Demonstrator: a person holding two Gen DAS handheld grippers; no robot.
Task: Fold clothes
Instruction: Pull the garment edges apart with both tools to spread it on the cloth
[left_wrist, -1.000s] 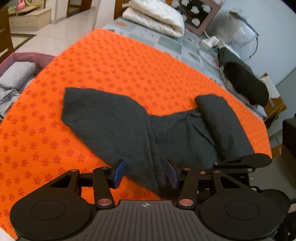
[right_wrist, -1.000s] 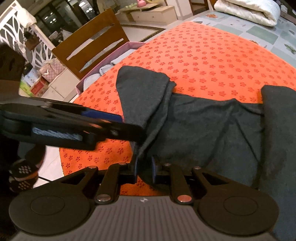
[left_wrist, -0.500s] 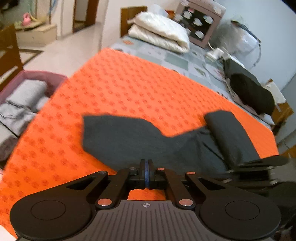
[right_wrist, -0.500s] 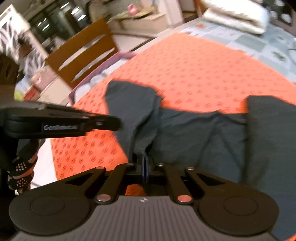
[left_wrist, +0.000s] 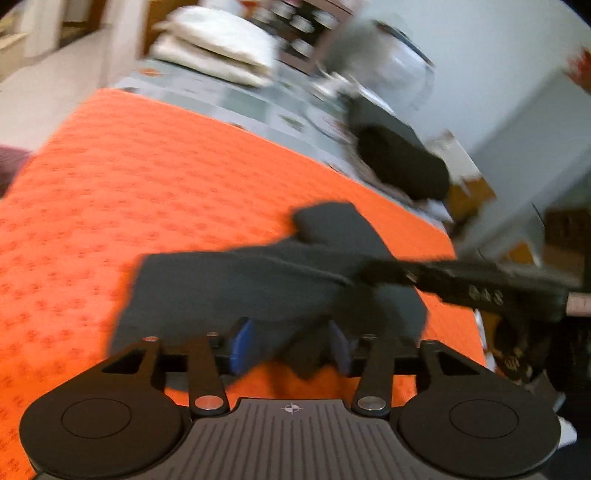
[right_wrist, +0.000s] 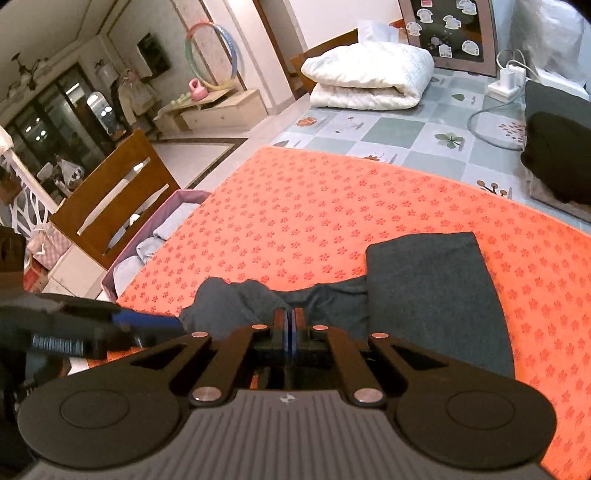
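A dark grey garment (left_wrist: 258, 288) lies on an orange flower-print mat (left_wrist: 147, 177). The left wrist view is blurred. My left gripper (left_wrist: 290, 347) is open, its blue pads on either side of a hanging fold of the garment. My right gripper (right_wrist: 289, 325) is shut on the garment's near edge (right_wrist: 243, 302) and lifts it above the mat; it enters the left wrist view from the right (left_wrist: 461, 284). A folded-over part of the garment (right_wrist: 436, 280) lies flat at the right. The left gripper shows at the left edge of the right wrist view (right_wrist: 147, 321).
A pink bin (right_wrist: 162, 229) with folded clothes stands beside the mat's left edge, a wooden chair (right_wrist: 110, 206) behind it. A white folded quilt (right_wrist: 369, 81) lies at the back. A black bundle (right_wrist: 557, 162) and a cable lie at the back right.
My left gripper was shut on the garment half a second ago and has opened. Both grippers have risen and moved right, lifting the garment's near edge; the left part has bunched toward the middle.
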